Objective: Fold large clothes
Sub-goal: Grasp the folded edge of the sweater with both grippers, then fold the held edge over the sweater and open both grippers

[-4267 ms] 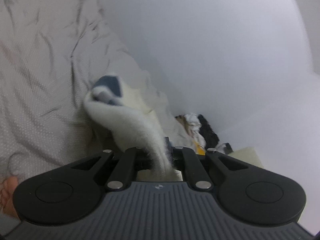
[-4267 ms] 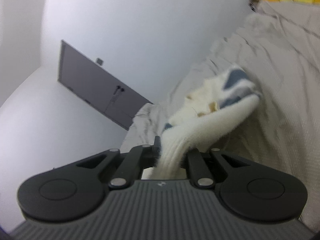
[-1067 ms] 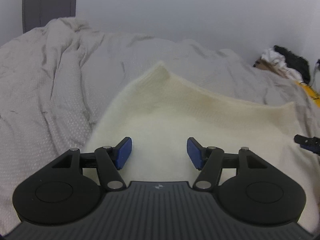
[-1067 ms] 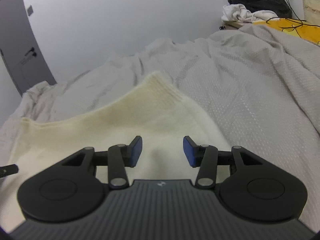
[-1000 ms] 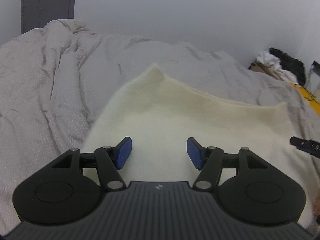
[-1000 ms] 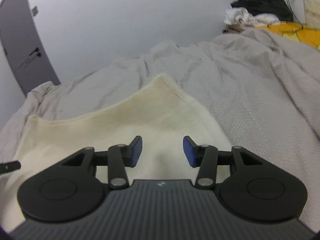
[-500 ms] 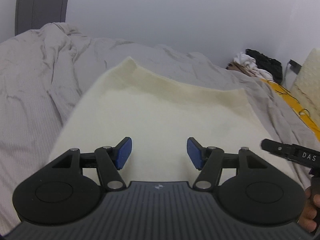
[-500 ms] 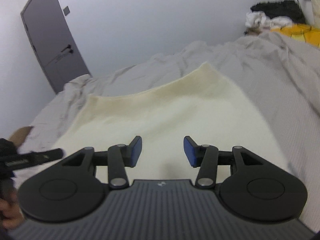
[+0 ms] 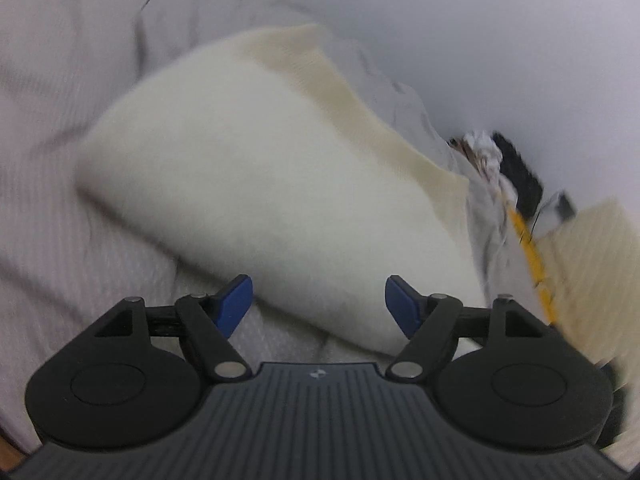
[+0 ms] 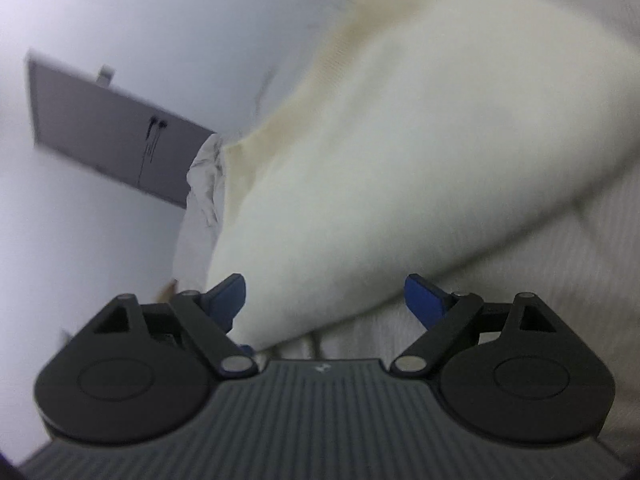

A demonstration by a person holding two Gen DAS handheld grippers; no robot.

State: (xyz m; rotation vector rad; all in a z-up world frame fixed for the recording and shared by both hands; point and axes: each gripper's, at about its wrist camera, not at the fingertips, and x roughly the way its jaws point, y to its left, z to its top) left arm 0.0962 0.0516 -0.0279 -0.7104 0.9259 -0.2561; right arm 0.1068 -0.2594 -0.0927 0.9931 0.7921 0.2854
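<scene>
A cream knitted sweater (image 9: 260,184) lies folded flat on the grey bedspread (image 9: 52,216), its ribbed hem along the far side. My left gripper (image 9: 319,300) hovers at the sweater's near edge, rolled to one side, its jaws opening, blue pads apart and pressing on nothing. In the right wrist view the same sweater (image 10: 400,168) fills the middle. My right gripper (image 10: 325,296) is tilted the other way at that near edge, its jaws opening wide, with the cloth's edge in front of the gap but not pinched.
A pile of dark and white clothes (image 9: 500,168) and a yellow cloth (image 9: 532,248) lie past the bed at the right, beside a pale pillow (image 9: 596,260). A grey door (image 10: 108,128) stands in the white wall. The picture is blurred by motion.
Both grippers pulled back to the sweater's near edge and rolled sideways, so the scene now looks tilted. Their jaws stand wider than half a second ago. The sweater itself stayed flat.
</scene>
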